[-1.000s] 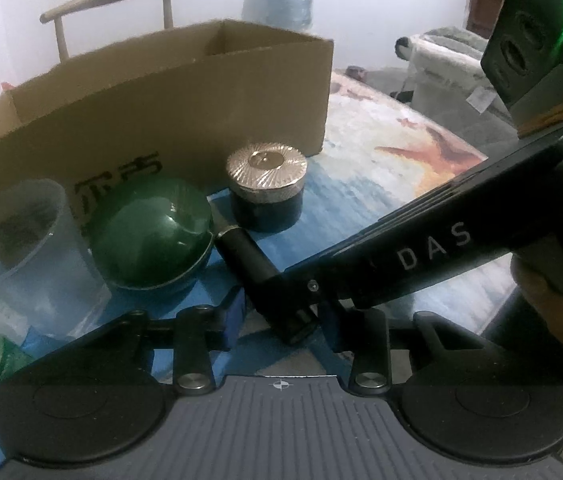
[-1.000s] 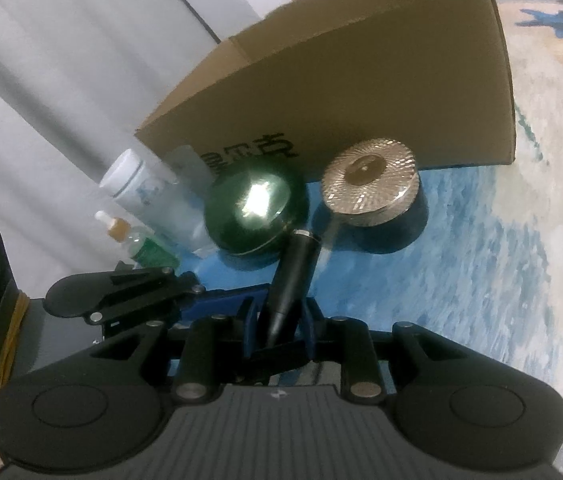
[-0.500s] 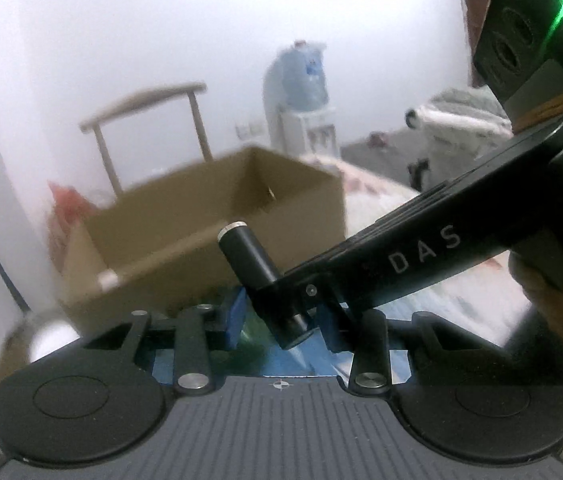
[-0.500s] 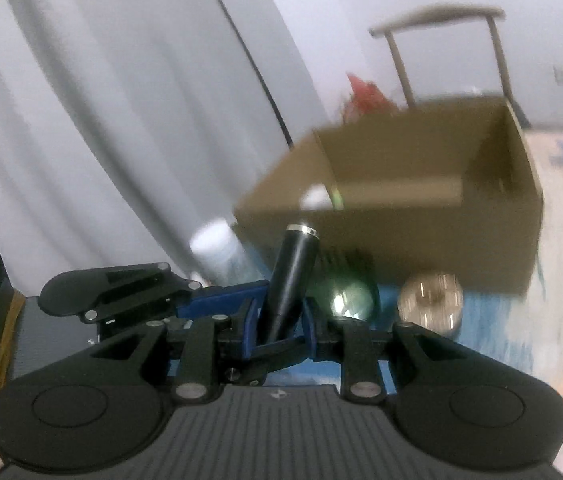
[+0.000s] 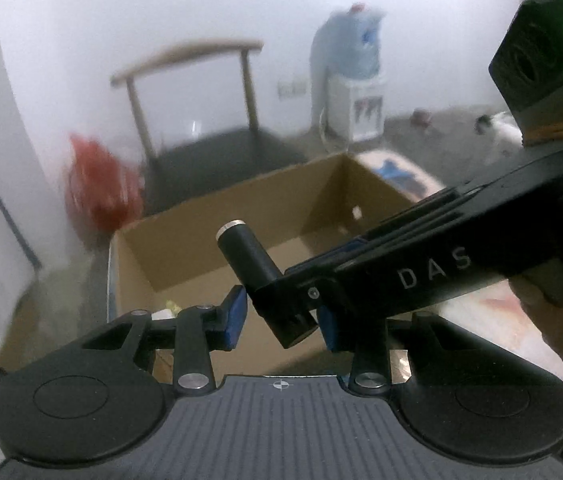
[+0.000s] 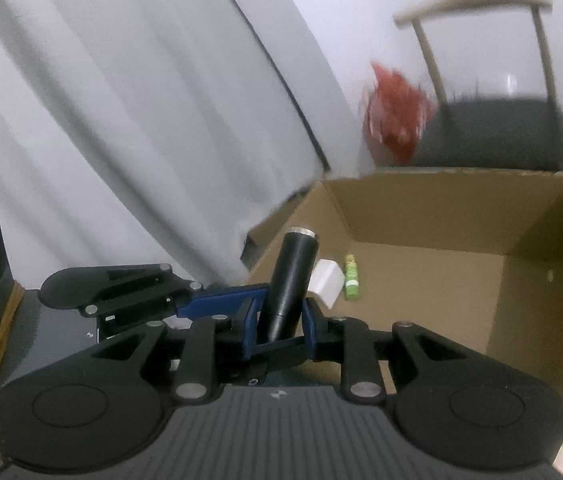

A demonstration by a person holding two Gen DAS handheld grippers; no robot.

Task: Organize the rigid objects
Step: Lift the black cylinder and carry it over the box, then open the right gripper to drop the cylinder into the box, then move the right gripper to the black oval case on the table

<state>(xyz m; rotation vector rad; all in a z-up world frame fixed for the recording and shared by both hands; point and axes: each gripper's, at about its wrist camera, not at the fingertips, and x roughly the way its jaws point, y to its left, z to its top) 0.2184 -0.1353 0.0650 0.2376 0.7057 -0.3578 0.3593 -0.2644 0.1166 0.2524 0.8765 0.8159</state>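
Right gripper clamps the base of a smooth black cylinder with a silver end cap, held above the open brown cardboard box. Left gripper narrow; contact unclear. Looks rigid, light, likely slippery: hold mid-body, not the cap

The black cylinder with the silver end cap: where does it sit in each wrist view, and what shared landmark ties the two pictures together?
Left wrist view: the black cylinder is at lower centre, tilted up-left, clamped in the right gripper reaching in from the right.
Right wrist view: it stands at lower centre, leaning slightly right.
Shared landmark: the open cardboard box behind it.
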